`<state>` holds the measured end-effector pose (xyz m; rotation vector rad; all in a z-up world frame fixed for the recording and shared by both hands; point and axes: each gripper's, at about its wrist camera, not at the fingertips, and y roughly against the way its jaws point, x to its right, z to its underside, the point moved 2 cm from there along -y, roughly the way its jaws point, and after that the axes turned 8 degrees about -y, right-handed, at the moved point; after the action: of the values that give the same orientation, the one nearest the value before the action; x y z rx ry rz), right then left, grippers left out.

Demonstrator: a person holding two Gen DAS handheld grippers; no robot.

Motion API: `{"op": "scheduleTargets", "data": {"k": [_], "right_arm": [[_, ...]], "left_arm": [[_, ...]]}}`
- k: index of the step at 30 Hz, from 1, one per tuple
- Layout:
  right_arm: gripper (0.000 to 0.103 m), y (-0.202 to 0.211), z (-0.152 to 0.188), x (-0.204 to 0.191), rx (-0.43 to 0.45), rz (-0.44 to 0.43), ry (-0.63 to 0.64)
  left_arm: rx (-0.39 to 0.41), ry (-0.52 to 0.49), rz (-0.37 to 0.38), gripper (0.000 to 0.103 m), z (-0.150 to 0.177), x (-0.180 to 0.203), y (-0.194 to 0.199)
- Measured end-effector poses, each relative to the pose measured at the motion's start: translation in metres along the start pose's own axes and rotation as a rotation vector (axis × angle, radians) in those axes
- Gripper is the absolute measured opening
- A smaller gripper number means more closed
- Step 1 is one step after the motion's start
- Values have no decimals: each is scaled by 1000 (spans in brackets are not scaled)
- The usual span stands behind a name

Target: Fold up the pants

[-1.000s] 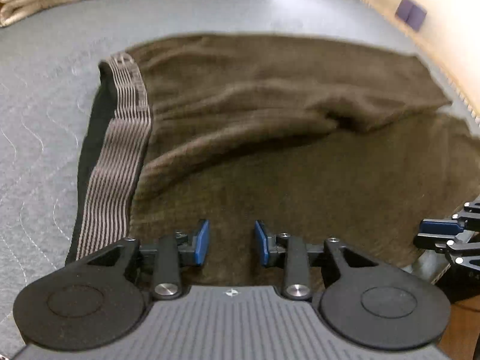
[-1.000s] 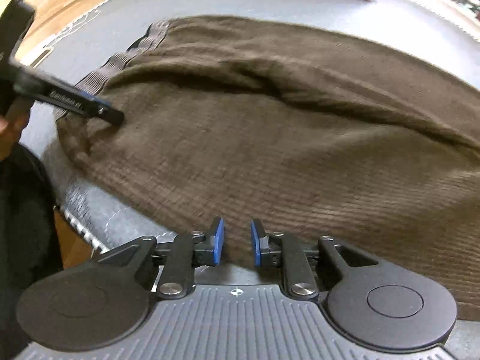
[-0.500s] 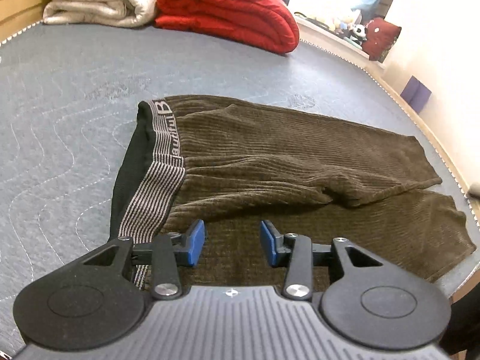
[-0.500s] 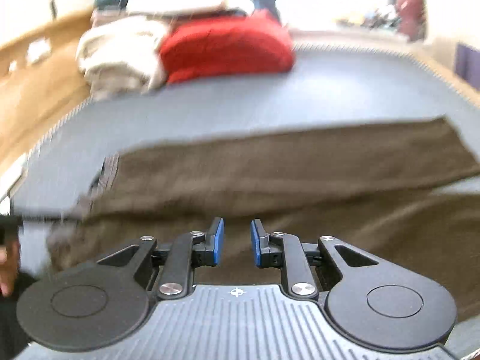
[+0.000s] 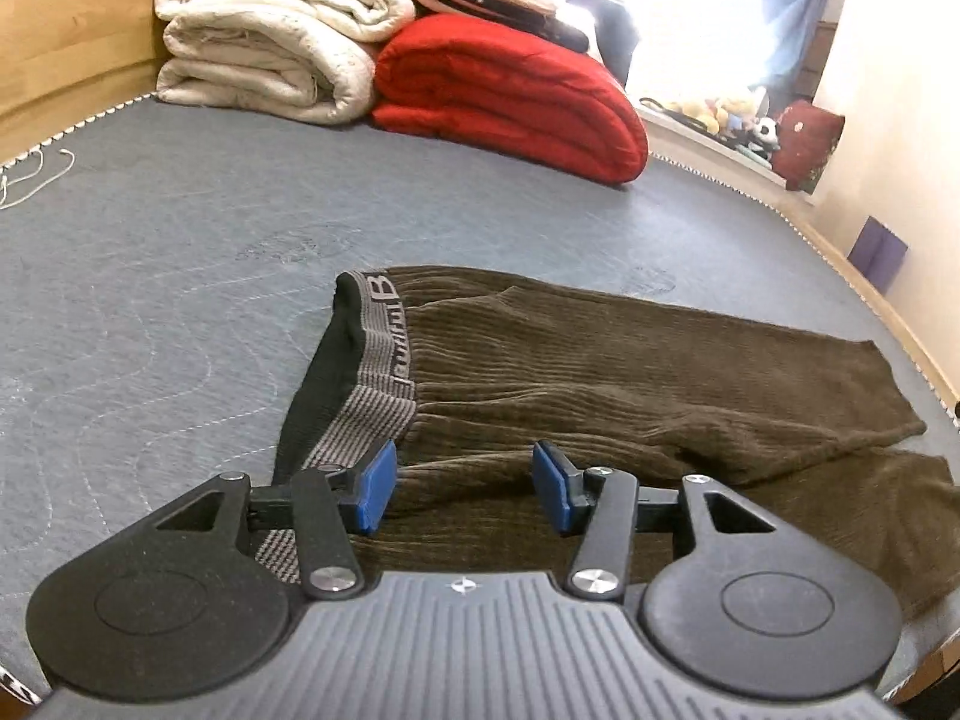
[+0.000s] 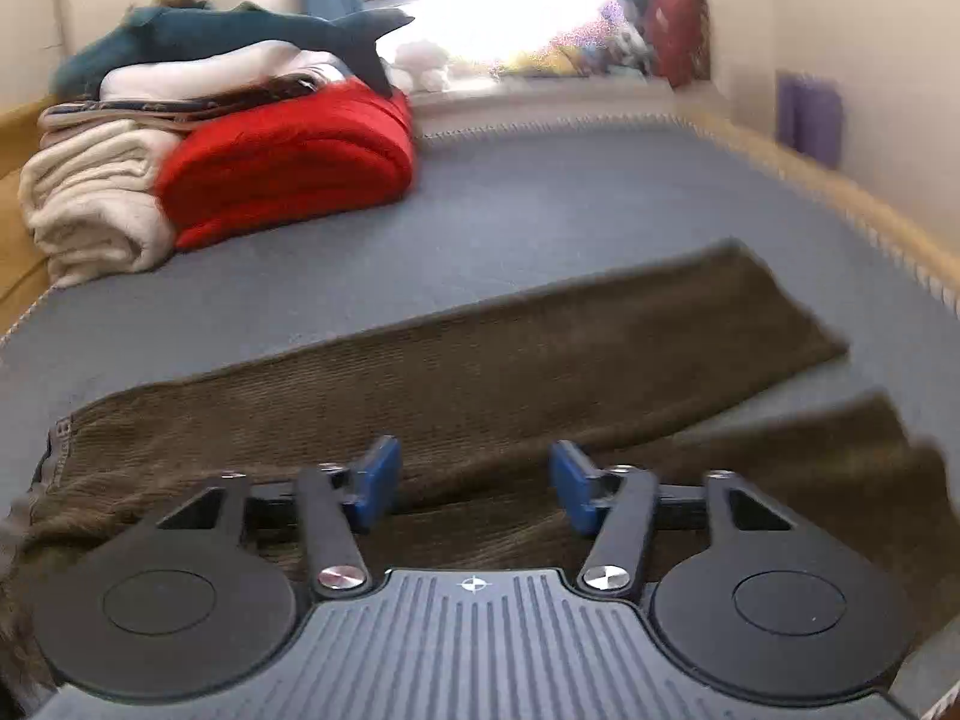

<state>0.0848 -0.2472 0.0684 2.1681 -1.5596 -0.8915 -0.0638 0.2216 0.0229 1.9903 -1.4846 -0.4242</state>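
Since a second ago I have lifted both my grippers off the brown corduroy pants [image 5: 600, 372], and the jaws of my left gripper [image 5: 465, 486] and right gripper [image 6: 474, 483] are opening, holding nothing. The pants lie flat along the mattress's [image 5: 180, 252] near edge, striped waistband [image 5: 372, 396] at the left, 2 legs running right, 1 partly over the other.

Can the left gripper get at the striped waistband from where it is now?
Probably yes. The left gripper hangs above the brown pants with its jaws opening and nothing between them. The striped waistband lies flat just ahead of its left finger, and nothing covers or blocks it on the grey mattress.
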Motion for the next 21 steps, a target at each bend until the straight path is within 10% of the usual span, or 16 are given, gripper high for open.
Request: {"op": "scheduleTargets", "data": {"k": [3,8,12,21], "right_arm": [[54,-6,-6,-2,39,-54,34],[39,-20,-10,1,-5,-54,76],[8,-29,-13,5,-68,0,65],[7,-61,-1,3,-273,46,37]], "left_arm": [[-31,6,39,52,-8,5,-5],[-88,-8,0,6,-46,20,-31],[-98,46,8,5,-89,26,-60],[-239,-3,-43,6,-150,27,-159]]}}
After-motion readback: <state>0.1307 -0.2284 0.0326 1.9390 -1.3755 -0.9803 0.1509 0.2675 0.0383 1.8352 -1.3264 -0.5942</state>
